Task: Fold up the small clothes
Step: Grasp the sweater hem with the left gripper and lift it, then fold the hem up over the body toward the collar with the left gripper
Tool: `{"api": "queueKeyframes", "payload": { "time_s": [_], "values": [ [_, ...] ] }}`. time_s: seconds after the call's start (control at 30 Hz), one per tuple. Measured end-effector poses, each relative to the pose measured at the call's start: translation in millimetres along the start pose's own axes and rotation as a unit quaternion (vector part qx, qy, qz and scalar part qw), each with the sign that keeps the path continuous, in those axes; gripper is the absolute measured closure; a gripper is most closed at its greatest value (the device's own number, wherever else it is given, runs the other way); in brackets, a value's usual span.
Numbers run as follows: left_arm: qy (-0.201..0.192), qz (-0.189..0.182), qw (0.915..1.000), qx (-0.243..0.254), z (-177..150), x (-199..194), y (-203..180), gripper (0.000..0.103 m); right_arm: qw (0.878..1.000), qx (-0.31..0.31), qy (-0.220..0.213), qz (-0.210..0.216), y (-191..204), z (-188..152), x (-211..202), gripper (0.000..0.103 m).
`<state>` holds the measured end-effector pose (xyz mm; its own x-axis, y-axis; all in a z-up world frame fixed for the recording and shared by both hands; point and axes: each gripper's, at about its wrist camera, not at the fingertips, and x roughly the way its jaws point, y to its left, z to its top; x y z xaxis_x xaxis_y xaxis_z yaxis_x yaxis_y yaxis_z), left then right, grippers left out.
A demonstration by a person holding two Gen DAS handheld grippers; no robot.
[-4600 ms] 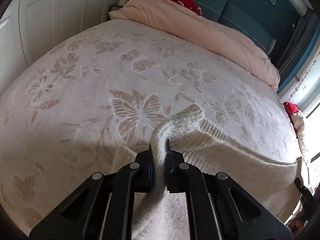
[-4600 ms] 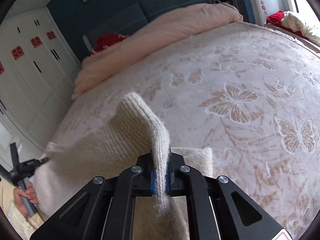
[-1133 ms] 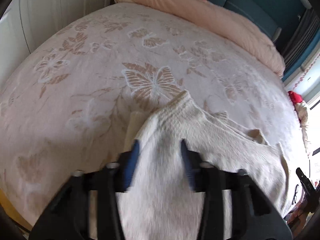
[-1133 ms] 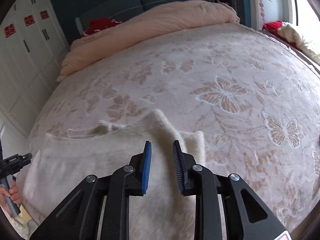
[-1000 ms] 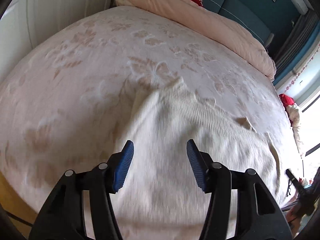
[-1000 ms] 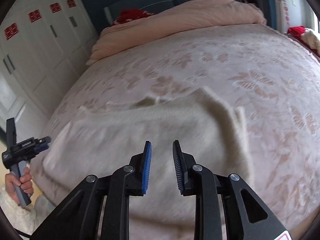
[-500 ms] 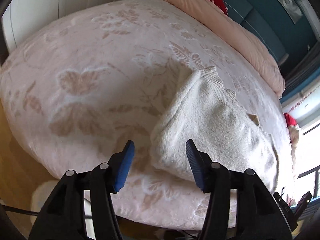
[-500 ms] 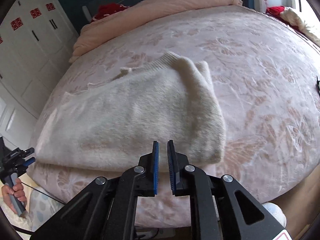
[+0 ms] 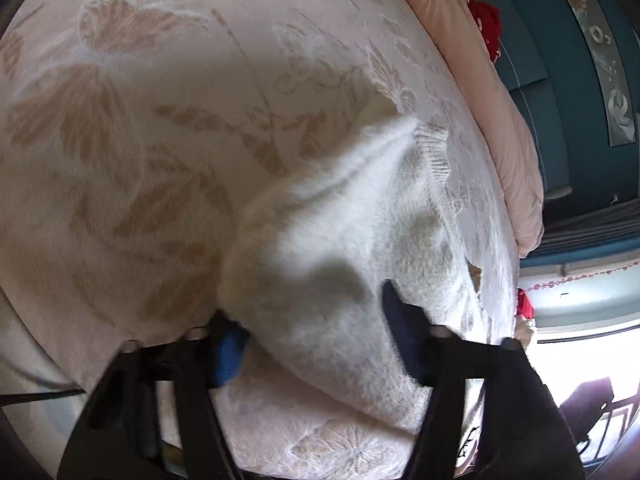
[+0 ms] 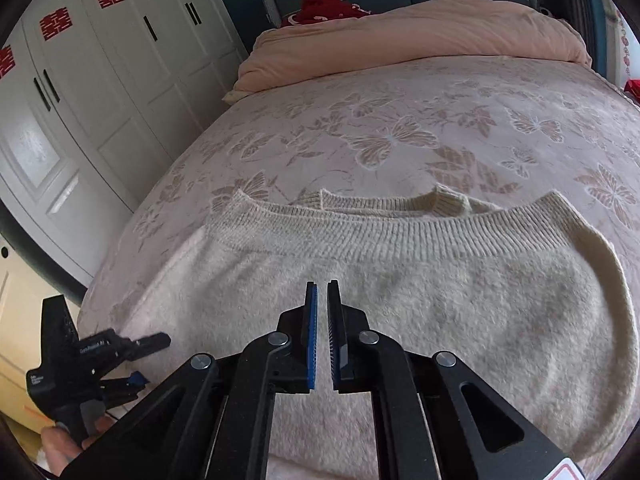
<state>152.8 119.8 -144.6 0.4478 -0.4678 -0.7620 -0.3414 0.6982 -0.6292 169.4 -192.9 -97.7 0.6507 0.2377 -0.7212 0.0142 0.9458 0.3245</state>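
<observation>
A cream knitted sweater (image 10: pixel 440 304) lies folded in half on the bed near its front edge, ribbed hem along the far side. It also shows in the left wrist view (image 9: pixel 360 248). My left gripper (image 9: pixel 312 332) is open, its jaws wide apart and straddling the sweater's left folded corner at the bed's edge; the picture is blurred. It also shows in the right wrist view (image 10: pixel 148 352), low at the sweater's left end. My right gripper (image 10: pixel 322 312) is empty, jaws nearly together with a thin gap, just over the sweater's middle.
The bed has a pale butterfly-pattern cover (image 10: pixel 400 136). A rolled pink duvet (image 10: pixel 420 36) and a red item (image 10: pixel 324 8) lie at the headboard. White wardrobe doors (image 10: pixel 92 92) stand to the left. A window (image 9: pixel 580 360) is on the right.
Both grippers let go of the sweater after laying its fold down. The left gripper has dropped to the sweater's left corner. The right gripper narrowed and moved over the sweater's middle.
</observation>
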Motion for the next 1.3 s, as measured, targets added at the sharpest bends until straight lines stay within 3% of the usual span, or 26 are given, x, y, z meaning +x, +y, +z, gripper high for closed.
{"api": "queueKeyframes", "payload": {
  "time_s": [0.03,0.07,0.13,0.23,0.27,0.4,0.57,0.77,0.9,1.0,1.13,1.3],
  "values": [
    [0.003,-0.005,1.0,0.0,1,1,3,0.071,1.0,0.001,0.002,-0.003,2,4,7,0.098],
    [0.006,-0.015,0.9999,-0.003,2,2,5,0.076,1.0,-0.001,0.008,-0.01,3,8,18,0.098],
    [0.007,-0.028,0.9996,-0.007,3,1,11,0.078,0.999,0.003,0.022,-0.029,0,10,41,0.098],
    [0.002,-0.031,0.9995,0.001,2,-1,9,0.079,0.995,0.019,0.082,-0.055,-18,-4,93,0.102],
    [-0.001,-0.032,0.9995,0.004,1,-3,8,0.08,0.996,0.02,0.069,-0.048,-21,-8,97,0.103],
    [-0.02,-0.038,0.9985,0.035,-1,-15,-6,0.081,0.997,0.039,0.053,-0.044,-21,1,80,0.103],
    [-0.039,-0.043,0.9957,0.072,-2,-23,-30,0.083,0.996,0.039,0.066,-0.039,-28,-3,93,0.103],
    [-0.059,-0.078,0.9811,0.167,-19,-45,-95,0.085,0.997,0.029,0.068,-0.023,-29,-2,94,0.103],
    [-0.057,-0.087,0.9702,0.219,-35,-50,-138,0.085,0.997,0.056,0.048,0.007,-43,-3,60,0.1],
    [-0.06,-0.076,0.9693,0.226,-37,-45,-148,0.085,0.998,0.058,0.031,0.005,-55,-12,32,0.094],
    [-0.065,-0.036,0.9746,0.211,-34,-37,-137,0.085,0.998,0.061,0.034,0.004,-71,-24,10,0.094],
    [-0.075,0.001,0.9847,0.157,-24,-36,-104,0.085,0.998,0.05,0.042,0.007,-67,-22,17,0.094]
  ]
}}
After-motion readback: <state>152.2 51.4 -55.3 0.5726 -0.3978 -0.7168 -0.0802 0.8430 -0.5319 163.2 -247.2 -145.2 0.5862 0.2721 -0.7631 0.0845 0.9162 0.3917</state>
